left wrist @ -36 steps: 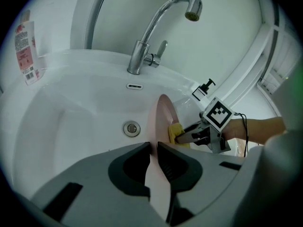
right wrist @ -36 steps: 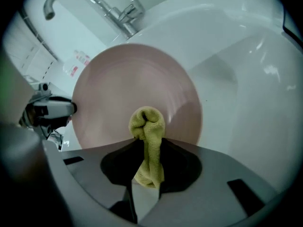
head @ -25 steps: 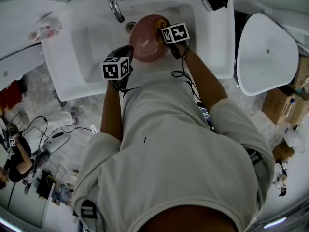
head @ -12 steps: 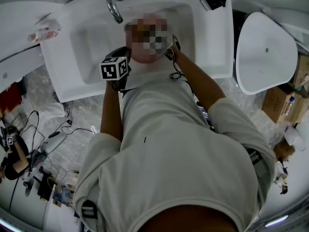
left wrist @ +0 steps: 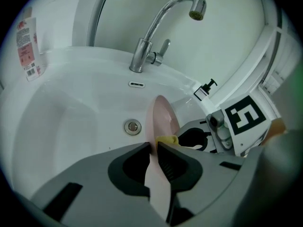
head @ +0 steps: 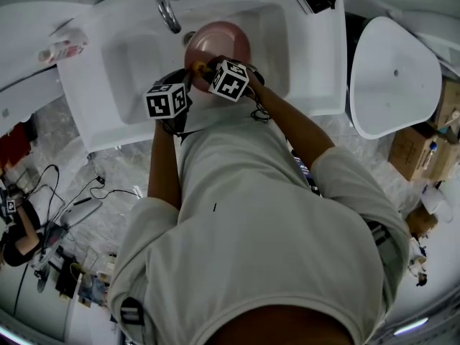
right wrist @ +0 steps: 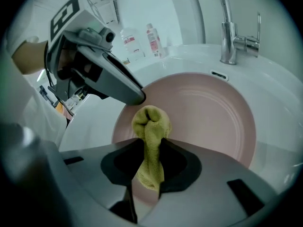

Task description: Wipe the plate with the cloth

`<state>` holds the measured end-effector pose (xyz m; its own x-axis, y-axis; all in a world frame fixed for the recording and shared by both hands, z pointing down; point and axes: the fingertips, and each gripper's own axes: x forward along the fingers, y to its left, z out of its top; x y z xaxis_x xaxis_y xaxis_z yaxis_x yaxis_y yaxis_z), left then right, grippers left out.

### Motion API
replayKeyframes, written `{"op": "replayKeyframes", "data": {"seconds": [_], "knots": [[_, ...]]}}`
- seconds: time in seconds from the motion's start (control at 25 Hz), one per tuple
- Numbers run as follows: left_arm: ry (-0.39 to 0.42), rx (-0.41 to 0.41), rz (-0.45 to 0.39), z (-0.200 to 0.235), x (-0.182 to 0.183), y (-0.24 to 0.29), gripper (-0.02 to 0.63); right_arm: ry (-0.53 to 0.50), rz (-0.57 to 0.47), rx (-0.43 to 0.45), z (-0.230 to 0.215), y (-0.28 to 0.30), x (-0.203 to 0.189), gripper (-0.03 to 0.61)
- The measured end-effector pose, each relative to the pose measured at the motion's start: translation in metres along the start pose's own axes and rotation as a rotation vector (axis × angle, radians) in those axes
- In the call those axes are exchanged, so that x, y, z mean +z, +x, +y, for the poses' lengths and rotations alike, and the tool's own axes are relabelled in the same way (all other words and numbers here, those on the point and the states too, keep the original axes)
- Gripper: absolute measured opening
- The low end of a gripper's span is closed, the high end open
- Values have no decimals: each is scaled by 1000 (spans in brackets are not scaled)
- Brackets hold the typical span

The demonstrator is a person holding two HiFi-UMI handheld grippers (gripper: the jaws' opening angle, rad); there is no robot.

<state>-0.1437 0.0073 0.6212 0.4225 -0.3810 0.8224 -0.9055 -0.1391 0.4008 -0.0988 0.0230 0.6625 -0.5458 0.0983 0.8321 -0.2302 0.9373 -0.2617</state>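
Cloth (right wrist: 150, 126) between right fingers (right wrist: 181, 166), against plate (right wrist: 213, 112)

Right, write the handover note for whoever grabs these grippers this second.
Left gripper: shut on the rim of the pink plate, holding it on edge over the sink basin.
Right gripper: shut on the yellow cloth, whose bunched end is at the plate's face, close to the other gripper's jaws.
Done: both things gripped, cloth brought to the plate. How much has been wiped cannot be told.
Left: probably sweep the cloth across the rest of the face.
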Motion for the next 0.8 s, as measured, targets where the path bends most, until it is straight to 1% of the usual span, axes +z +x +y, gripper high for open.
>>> {"op": "replayKeyframes", "data": {"seconds": [0.12,0.24,0.4,0.52,0.64,0.72,0.8], "knots": [[-12,-4,-5,0,0,0,64,1,27,10,2,3,-14,92],[-14,-6,-4,0,-1,0,63,4,97,21,2,4,-36,92],[-17,-23,-5,-3,0,1,61,4,212,-18,-10,0,-66,92],[-16,-34,-4,-7,0,3,60,15,243,-34,-22,-1,-80,92],[-5,-46,-2,-14,-1,5,60,91,239,-67,-36,-9,-88,92],[0,-57,0,-18,-2,6,60,157,237,-125,-49,-16,-93,92],[1,-65,3,-20,-2,7,60,254,223,-181,-64,-23,-98,92]]}}
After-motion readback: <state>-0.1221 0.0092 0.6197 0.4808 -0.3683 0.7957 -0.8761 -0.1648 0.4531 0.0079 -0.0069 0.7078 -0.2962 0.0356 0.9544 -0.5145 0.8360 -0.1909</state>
